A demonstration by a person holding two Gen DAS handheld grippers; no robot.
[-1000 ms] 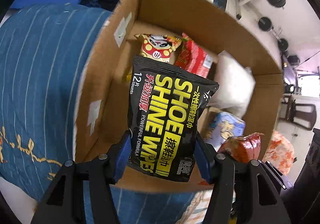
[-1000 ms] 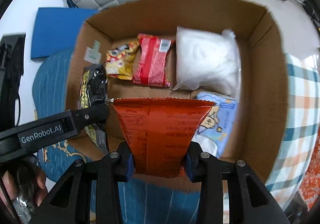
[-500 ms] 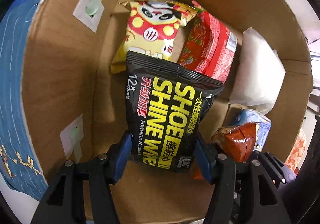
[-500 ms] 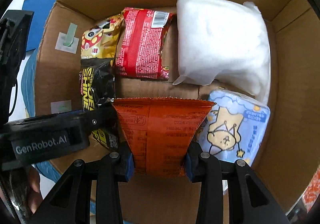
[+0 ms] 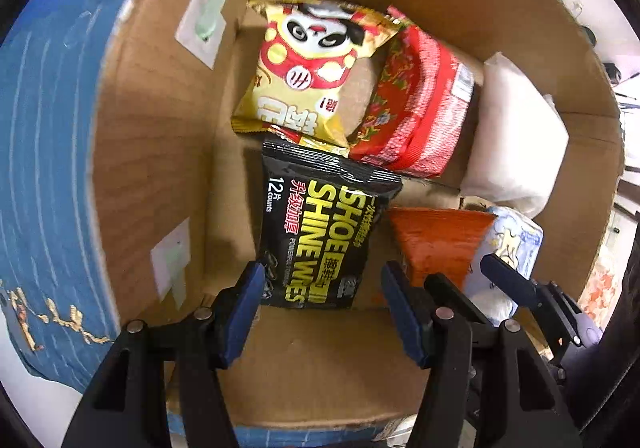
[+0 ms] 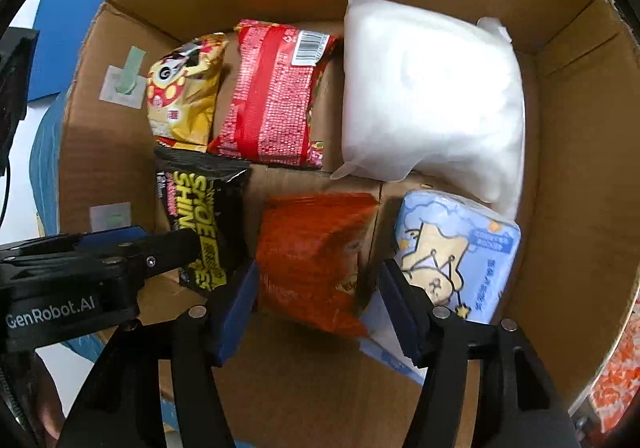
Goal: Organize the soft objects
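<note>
Inside the cardboard box [image 6: 580, 152], both tools stand with jaws spread. The left hand-held gripper [image 5: 320, 288] has nothing in its grasp; the black wipes pack [image 5: 320, 232] lies on the box floor. The right hand-held gripper [image 6: 316, 288] straddles the orange packet [image 6: 312, 256], apparently released, beside the blue tissue pack [image 6: 460, 252].

In the box [image 6: 580, 168], wipes pack [image 6: 204, 224] lies left of snack bag [image 6: 316, 256], tissue pack [image 6: 460, 252] right.
</note>
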